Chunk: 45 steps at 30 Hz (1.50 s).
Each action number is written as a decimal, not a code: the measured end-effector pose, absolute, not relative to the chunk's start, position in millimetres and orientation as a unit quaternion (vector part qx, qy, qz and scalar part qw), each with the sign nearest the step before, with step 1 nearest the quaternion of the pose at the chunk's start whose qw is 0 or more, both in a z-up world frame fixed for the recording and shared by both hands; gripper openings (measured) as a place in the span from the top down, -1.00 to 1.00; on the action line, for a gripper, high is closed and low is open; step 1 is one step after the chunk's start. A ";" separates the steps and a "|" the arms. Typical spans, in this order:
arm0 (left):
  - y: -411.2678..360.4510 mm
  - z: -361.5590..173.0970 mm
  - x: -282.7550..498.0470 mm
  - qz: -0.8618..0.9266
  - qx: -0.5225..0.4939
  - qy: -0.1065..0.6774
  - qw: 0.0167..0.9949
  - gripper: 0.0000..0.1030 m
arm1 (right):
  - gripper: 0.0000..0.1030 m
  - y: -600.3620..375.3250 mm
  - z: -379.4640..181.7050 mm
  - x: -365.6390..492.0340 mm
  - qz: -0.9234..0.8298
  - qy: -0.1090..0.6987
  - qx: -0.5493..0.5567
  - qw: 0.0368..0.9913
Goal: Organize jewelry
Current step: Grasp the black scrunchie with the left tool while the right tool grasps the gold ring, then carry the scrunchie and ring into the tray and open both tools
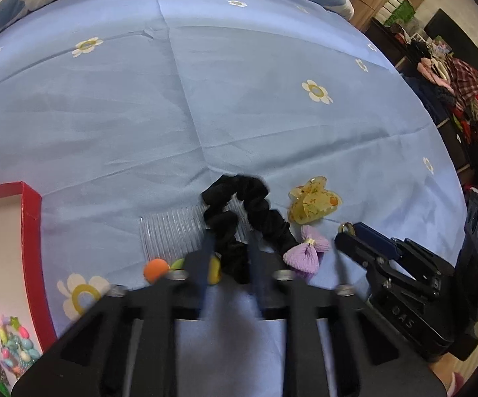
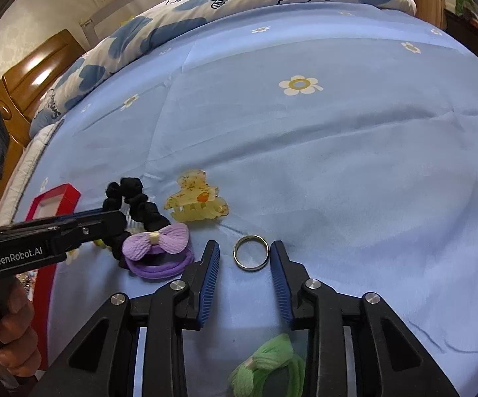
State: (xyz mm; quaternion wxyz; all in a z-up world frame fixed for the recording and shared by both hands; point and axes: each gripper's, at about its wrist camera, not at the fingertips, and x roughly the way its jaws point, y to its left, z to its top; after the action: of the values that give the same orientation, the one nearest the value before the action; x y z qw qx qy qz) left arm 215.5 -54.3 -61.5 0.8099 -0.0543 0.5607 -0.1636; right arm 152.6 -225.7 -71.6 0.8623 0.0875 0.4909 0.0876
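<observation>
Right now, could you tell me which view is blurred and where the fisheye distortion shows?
Left wrist view: the left gripper fingers are motion-smeared over the black fabric scrunchie. Right wrist view: sharp on the metal ring; both views bow the pale blue flowered bedsheet.

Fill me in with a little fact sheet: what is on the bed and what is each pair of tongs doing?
surface: blue flowered bedsheet
left tongs: pinched on the black scrunchie
right tongs: open, fingers either side of the metal ring
nearby: yellow claw clip, purple bow hair tie, clear comb
container: red box, beaded bracelet inside
</observation>
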 end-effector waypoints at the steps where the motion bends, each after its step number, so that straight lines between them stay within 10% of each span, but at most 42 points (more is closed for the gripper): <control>1: -53.4 -61.6 215.0 -0.166 -0.055 0.560 0.810 0.84 | 0.54 -225.5 -72.0 153.0 0.084 0.490 0.082 0.864; 45: 142.8 10.3 100.7 -0.088 -0.214 0.470 0.852 0.89 | 0.55 -75.8 -9.3 98.8 0.242 0.455 0.081 0.853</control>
State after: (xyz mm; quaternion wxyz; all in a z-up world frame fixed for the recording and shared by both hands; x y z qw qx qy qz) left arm 100.7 142.8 10.3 0.8520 -0.2138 0.4698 -0.0876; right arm 98.8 -75.8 -9.3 0.8532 0.0809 0.4549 0.2420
